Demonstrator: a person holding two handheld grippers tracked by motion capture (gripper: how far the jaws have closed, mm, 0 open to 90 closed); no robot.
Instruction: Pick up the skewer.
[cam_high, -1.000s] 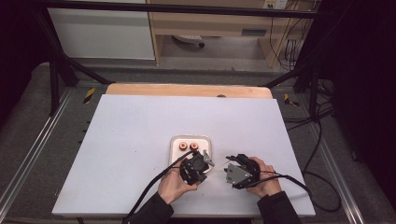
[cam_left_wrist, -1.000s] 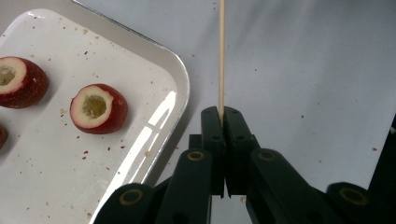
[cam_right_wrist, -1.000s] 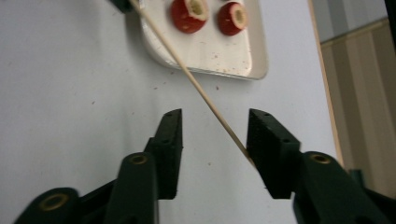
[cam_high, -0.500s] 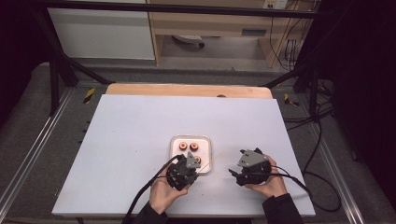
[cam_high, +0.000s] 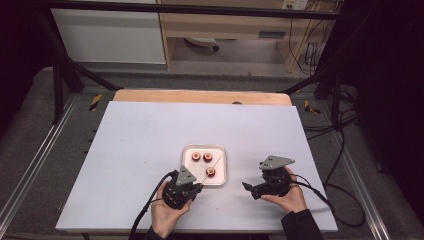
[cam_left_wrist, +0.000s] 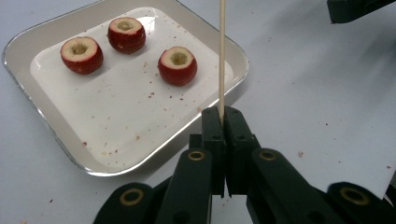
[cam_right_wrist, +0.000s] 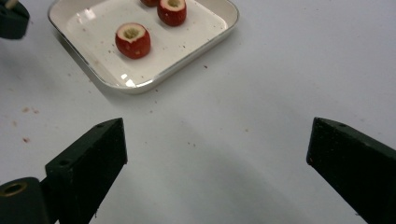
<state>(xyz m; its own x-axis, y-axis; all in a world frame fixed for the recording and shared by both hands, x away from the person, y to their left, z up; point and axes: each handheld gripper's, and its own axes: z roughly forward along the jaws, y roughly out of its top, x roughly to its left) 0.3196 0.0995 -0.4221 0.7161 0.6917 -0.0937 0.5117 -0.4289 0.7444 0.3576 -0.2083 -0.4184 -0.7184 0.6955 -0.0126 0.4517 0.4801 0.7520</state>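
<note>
The left claw (cam_left_wrist: 223, 122) is clamped on a thin wooden skewer (cam_left_wrist: 222, 56) that slants over the near corner of the white tray (cam_left_wrist: 56, 135) on the desk (cam_high: 140, 135); the right claw (cam_right_wrist: 215, 154) has just been opening and stands wide with nothing between its jaws. To spear cleanly, I would aim the tip into the hollow of the nearest cored red fruit (cam_left_wrist: 177, 65) and push straight along the stick. The skewer's tip is cut off at the top edge of the left gripper view.

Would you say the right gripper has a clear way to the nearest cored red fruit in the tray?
Probably yes. The right gripper stands open and empty beside the tray, with bare table between it and the nearest fruit; only the tray's low rim lies in between.
</note>
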